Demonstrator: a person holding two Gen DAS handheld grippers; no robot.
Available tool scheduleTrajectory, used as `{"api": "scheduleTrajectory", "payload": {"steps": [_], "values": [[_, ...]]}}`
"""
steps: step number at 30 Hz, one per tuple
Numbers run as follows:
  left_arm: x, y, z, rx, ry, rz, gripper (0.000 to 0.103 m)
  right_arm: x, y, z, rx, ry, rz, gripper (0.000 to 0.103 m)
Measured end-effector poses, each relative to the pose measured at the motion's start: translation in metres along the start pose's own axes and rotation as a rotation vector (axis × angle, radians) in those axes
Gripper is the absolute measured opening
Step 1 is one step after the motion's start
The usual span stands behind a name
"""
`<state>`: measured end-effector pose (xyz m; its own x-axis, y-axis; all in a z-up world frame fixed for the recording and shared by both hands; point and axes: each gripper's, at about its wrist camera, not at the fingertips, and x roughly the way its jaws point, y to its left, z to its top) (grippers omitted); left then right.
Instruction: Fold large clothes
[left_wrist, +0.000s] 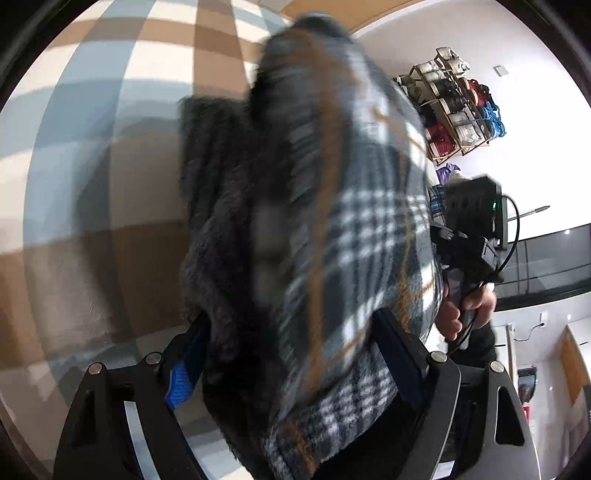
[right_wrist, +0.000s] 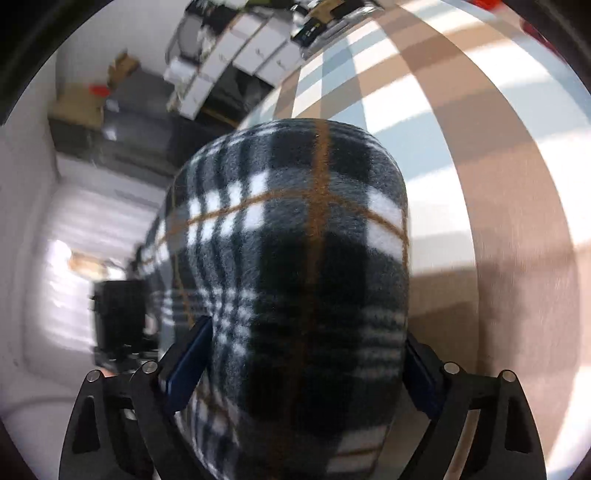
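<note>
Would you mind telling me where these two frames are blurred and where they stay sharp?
Left wrist view: the plaid fleece garment is smeared by motion, while the shelf of bags stays fairly crisp. Right wrist view: the fleece is sharp, but the room at left streaks; sunlight bands cross the checked floor.

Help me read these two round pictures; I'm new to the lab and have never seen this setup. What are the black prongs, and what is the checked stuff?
No robot here: a person holds a two-finger gripper in each hand, each with a fisheye camera looking along its fingers. One picture is from the left gripper, the other from the right gripper. Both grip a fuzzy plaid garment in grey, white and orange, bunched between the fingers. Behind lies a checked cloth surface. The left view also shows the person's hand holding the other gripper, and shelves of coloured bundles.
</note>
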<state>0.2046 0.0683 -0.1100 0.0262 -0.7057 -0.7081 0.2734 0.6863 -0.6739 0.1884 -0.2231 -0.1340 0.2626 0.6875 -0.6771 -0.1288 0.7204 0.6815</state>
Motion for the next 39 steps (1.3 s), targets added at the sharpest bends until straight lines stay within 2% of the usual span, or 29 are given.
{"api": "scheduleTrajectory", "payload": {"steps": [3, 7, 10, 13, 17, 18, 20, 22, 24, 25, 28, 29, 31, 34, 39], "values": [[0.001, 0.007, 0.010, -0.043, -0.012, 0.009, 0.082, 0.009, 0.013, 0.017, -0.036, 0.062, -0.075, 0.092], [-0.016, 0.012, 0.006, -0.084, -0.071, 0.052, 0.082, 0.009, 0.015, 0.022, 0.004, 0.031, -0.079, 0.096], [-0.035, 0.002, -0.014, -0.060, -0.143, 0.145, 0.082, -0.006, 0.017, 0.004, 0.012, -0.033, -0.095, 0.098], [-0.055, -0.017, -0.038, 0.004, -0.217, 0.285, 0.082, -0.030, 0.026, -0.020, -0.023, -0.112, -0.113, 0.099], [-0.073, -0.033, -0.068, 0.042, -0.300, 0.350, 0.082, -0.048, 0.052, -0.055, -0.116, -0.170, -0.151, 0.099], [-0.073, -0.036, -0.074, 0.051, -0.302, 0.353, 0.082, -0.050, 0.060, -0.063, -0.151, -0.180, -0.146, 0.099], [-0.064, -0.037, -0.076, 0.058, -0.271, 0.333, 0.082, -0.050, 0.078, -0.073, -0.227, -0.200, -0.199, 0.099], [-0.052, -0.036, -0.072, 0.038, -0.252, 0.338, 0.082, -0.045, 0.086, -0.071, -0.262, -0.182, -0.225, 0.099], [-0.037, -0.032, -0.056, -0.020, -0.268, 0.446, 0.082, -0.043, 0.081, -0.064, -0.250, -0.145, -0.223, 0.099], [-0.034, -0.028, -0.053, -0.029, -0.264, 0.433, 0.082, -0.042, 0.074, -0.055, -0.239, -0.136, -0.219, 0.099], [-0.026, -0.004, -0.042, -0.089, -0.206, 0.263, 0.082, -0.035, 0.043, -0.026, -0.118, -0.073, -0.190, 0.099], [-0.024, 0.004, -0.037, -0.113, -0.186, 0.213, 0.082, -0.032, 0.026, -0.013, -0.044, -0.041, -0.134, 0.099], [-0.021, 0.011, -0.030, -0.130, -0.150, 0.152, 0.082, -0.026, 0.010, -0.001, 0.020, 0.005, -0.040, 0.099], [-0.016, 0.027, -0.019, -0.112, -0.068, 0.050, 0.082, -0.012, -0.007, 0.016, 0.051, 0.061, 0.063, 0.099], [-0.016, 0.054, -0.013, -0.154, 0.009, -0.101, 0.082, 0.008, -0.020, 0.025, 0.067, 0.138, 0.174, 0.099]]}}
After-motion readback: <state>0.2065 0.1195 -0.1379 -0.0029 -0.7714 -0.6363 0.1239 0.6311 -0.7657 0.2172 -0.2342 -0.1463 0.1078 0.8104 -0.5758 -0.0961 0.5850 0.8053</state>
